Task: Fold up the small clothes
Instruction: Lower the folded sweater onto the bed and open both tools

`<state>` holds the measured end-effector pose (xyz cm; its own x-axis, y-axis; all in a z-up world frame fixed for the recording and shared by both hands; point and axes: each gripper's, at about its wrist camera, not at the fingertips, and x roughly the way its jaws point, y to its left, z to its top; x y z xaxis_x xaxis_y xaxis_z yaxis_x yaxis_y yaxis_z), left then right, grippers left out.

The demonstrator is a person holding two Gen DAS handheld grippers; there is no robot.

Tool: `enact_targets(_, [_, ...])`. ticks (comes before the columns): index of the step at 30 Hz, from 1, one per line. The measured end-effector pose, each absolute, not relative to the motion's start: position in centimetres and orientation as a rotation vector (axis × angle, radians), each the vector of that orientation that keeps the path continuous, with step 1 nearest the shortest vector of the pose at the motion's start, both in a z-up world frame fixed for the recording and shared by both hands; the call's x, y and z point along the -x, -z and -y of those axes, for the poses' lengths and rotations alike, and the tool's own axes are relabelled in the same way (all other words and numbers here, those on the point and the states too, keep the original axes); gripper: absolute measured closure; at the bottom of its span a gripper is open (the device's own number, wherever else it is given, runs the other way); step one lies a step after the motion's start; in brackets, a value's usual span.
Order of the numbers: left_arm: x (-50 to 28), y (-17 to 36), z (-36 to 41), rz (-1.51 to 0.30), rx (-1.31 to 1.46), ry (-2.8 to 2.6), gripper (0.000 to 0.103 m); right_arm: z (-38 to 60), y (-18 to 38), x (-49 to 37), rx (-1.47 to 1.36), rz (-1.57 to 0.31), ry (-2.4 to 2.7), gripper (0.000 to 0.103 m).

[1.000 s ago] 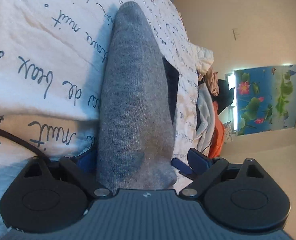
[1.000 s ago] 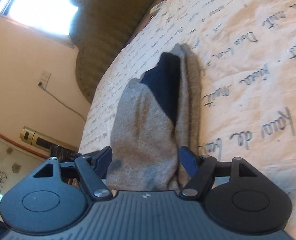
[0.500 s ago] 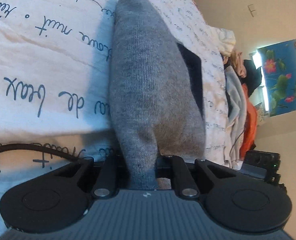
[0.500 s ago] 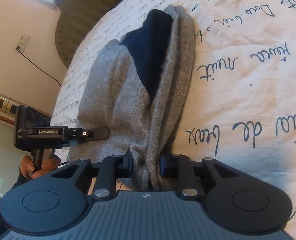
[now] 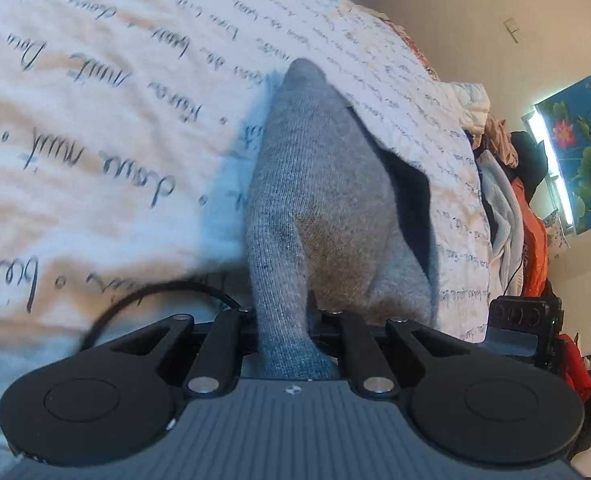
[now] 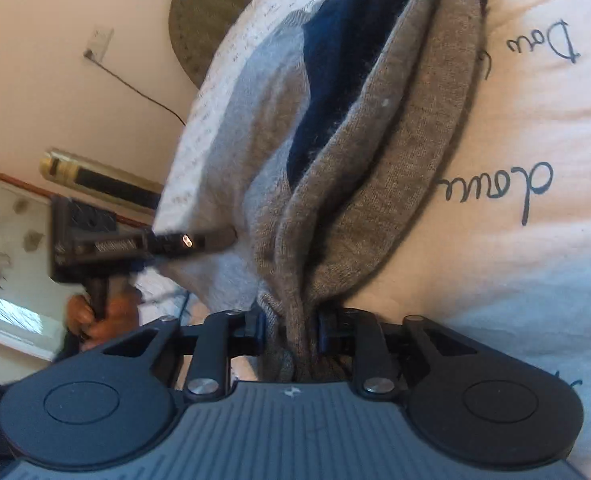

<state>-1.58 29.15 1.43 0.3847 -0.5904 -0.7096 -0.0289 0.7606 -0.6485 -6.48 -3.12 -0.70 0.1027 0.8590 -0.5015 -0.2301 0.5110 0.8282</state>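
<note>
Left tool [image 5: 283, 316]: I hold it pinched on one end of the grey sock [image 5: 315, 208]; the knit bunches between the fingers.
Right tool [image 6: 291, 330]: I hold it pinched on gathered grey fabric at the near end of the sock [image 6: 375, 152]; both fingers press the cloth.
Sock position: it lies lengthwise on the bed cover [image 5: 107, 128], the far tip resting on the printed script; a dark navy patch [image 6: 347, 64] shows along one side.
Other view: the left tool [image 6: 199, 242] shows beside the sock, held by a hand [image 6: 99, 316].
Progress: I judge the fold not yet made; both grips are set, the sock is stretched out at full length.
Remaining: bring one end over the other; lay it flat; release; further clothes [image 5: 511, 208] wait in a pile at the bed edge.
</note>
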Motion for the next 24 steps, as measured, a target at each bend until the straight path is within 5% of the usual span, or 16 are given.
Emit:
enact_targets(2, [1.9,-1.8,-29.9,-1.134,0.692,0.443,0.078,4.3,-0.3,6.3,-0.669,-1.211,-0.868,0.061])
enact_targets(3, [2.0,-2.4,-30.3,-1.124,0.709,0.474,0.074,5.3,-1.4,6.1,-0.660,-1.174,-0.848,0.041])
enact_targets(4, [2.2,-3.7,-30.7,-1.091,0.714,0.528,0.064,6.3,-2.5,6.1,-0.650,-1.124,-0.820,0.020])
enact_targets(5, [2.3,-4.8,-31.3,-1.058,0.708,0.573,0.046,7.2,-3.5,5.9,-0.646,-1.077,-0.793,0.014])
enact_targets(7, [2.5,-7.4,-32.9,-0.982,0.698,0.642,0.024,9.0,-4.8,4.5,-0.669,-0.997,-0.736,0.012])
enact_targets(14, [-2.6,-10.9,-37.8,-0.778,0.712,0.501,0.005,9.7,-3.1,-2.4,-0.636,-1.019,-0.536,0.012])
enact_targets(21, [-11.4,-1.8,-30.9,-1.065,0.639,0.500,0.014,8.1,-1.6,-5.0,-0.709,-1.035,-0.584,0.012])
enact_targets(24, [-12.7,-1.2,-27.6,-1.052,0.529,0.533,0.011,6.5,-1.7,-5.6,-0.624,-1.033,-0.608,0.015])
